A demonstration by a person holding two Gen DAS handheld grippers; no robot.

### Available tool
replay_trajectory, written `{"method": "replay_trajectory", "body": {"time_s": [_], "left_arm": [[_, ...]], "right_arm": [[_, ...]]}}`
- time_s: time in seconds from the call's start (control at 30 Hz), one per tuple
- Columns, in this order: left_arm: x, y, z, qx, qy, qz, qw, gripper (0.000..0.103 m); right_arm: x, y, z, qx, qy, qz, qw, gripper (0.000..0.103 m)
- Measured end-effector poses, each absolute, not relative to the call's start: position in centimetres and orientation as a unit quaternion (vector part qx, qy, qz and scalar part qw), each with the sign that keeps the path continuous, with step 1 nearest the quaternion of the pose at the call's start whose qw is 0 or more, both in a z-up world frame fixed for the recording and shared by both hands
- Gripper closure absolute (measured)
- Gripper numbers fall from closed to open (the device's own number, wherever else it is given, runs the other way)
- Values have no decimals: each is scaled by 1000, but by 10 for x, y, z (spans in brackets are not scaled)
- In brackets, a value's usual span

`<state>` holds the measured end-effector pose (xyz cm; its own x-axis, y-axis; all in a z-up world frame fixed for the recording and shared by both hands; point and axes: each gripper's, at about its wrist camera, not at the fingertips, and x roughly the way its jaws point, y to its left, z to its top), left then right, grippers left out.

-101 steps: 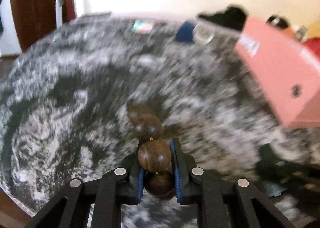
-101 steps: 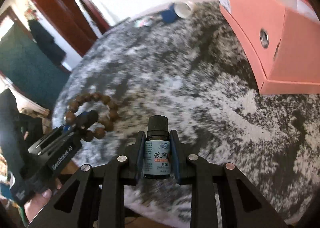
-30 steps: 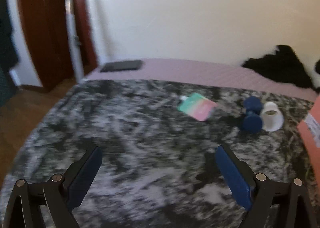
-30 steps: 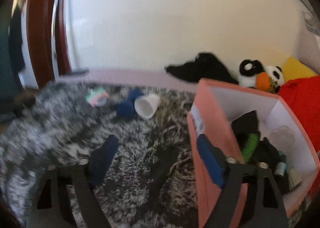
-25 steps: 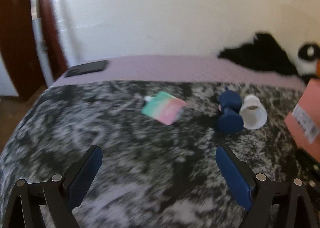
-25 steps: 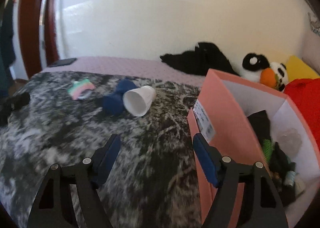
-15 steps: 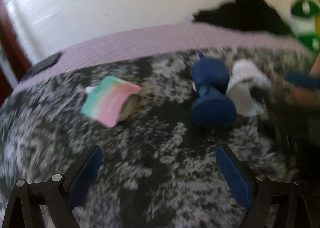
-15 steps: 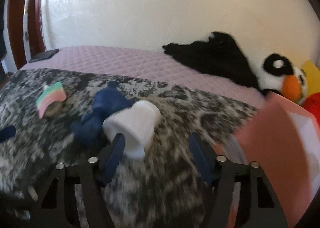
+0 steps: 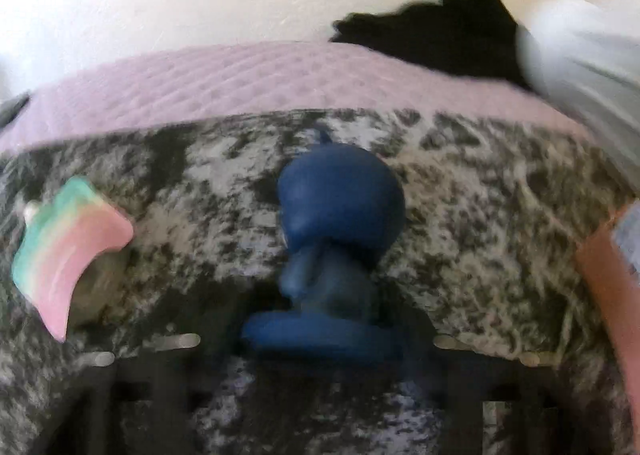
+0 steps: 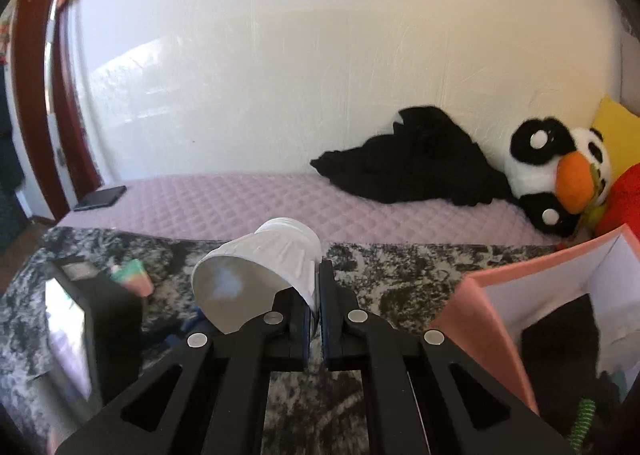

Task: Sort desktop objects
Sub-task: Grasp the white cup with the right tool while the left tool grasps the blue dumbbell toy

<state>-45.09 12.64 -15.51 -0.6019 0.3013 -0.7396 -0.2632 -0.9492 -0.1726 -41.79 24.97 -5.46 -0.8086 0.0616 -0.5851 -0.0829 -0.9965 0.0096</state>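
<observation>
A dark blue dumbbell-shaped toy [image 9: 340,215] lies on the mottled grey blanket [image 9: 480,235], its flat end toward me. My left gripper [image 9: 324,339] is blurred at the bottom of the left wrist view. Its jaws are closing with that flat end between them, and the blur hides whether the pads press on it. My right gripper [image 10: 316,287] is shut on the wall of a white paper cup [image 10: 260,271], holding it tilted above the blanket with its mouth toward me. The same cup [image 9: 580,47] is a white blur at the upper right of the left wrist view.
A pastel green-and-pink pouch [image 9: 68,247] lies left of the blue toy. An open pink box [image 10: 500,295] holding several items stands at the right. Behind the blanket are a lilac quilt [image 10: 240,207], black cloth [image 10: 420,159], plush toys [image 10: 552,175] and a phone [image 10: 100,197].
Both grippers came forward to the far objects. The right jaws shut on the white cup and lifted it off the blanket. The left jaws narrowed around the blue toy's flat end.
</observation>
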Motion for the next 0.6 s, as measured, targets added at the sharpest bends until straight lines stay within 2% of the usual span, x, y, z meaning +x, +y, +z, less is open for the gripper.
{"method": "replay_trajectory", "body": {"time_s": [0.17, 0.4, 0.6], "left_arm": [[-406, 106, -114, -402, -17, 902, 159, 53], [-308, 73, -26, -354, -30, 922, 155, 53], [-225, 63, -7, -328, -32, 931, 154, 53]], "right_arm": [[-349, 241, -8, -282, -13, 959, 14, 100], [-240, 259, 56, -223, 32, 974, -2, 100], [-172, 274, 53, -216, 81, 973, -2, 100]]}}
